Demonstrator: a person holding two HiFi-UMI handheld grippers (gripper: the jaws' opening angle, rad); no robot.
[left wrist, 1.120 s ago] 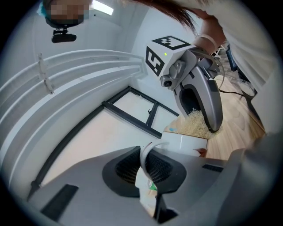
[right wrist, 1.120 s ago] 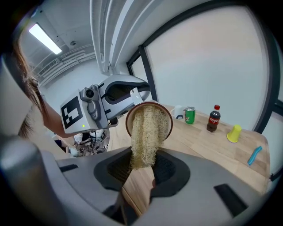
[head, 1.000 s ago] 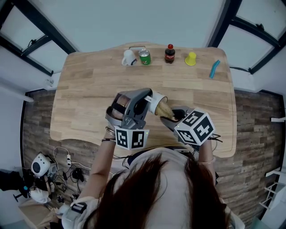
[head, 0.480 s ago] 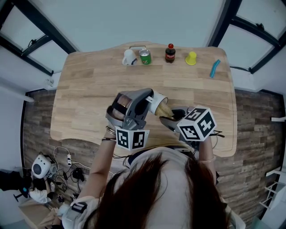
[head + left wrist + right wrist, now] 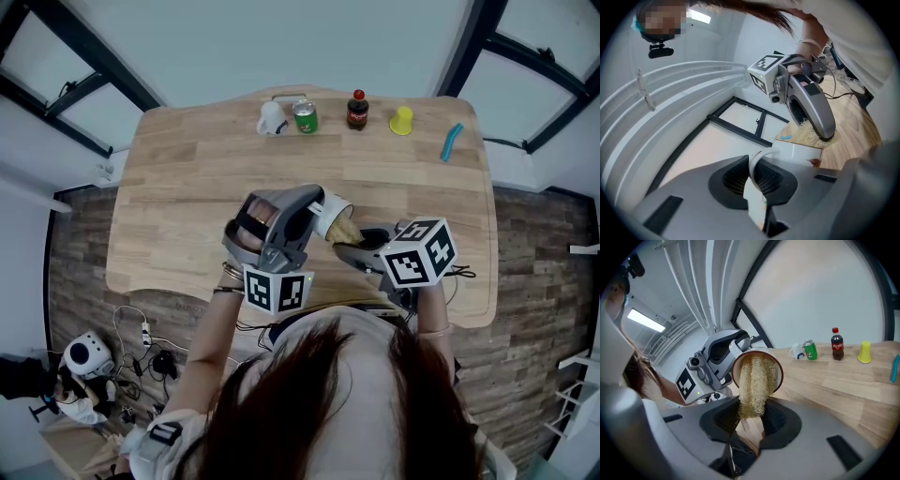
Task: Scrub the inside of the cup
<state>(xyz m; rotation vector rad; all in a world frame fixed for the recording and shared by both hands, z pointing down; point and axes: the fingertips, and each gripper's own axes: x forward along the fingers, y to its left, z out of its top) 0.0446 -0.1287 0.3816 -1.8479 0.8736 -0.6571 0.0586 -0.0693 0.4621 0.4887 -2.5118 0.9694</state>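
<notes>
Two-handed scrub in progress, likely partway.
left tool clamped on cup handle; right tool pinches loofah, tip inside cup; more scrubbing left.

We found the head view bright and evenly lit, with only faint shadows on the wooden table. A ceiling light strip glared white. Both gripper views bulged, darkening at their round edges, and the left gripper looked soft up close.
</notes>
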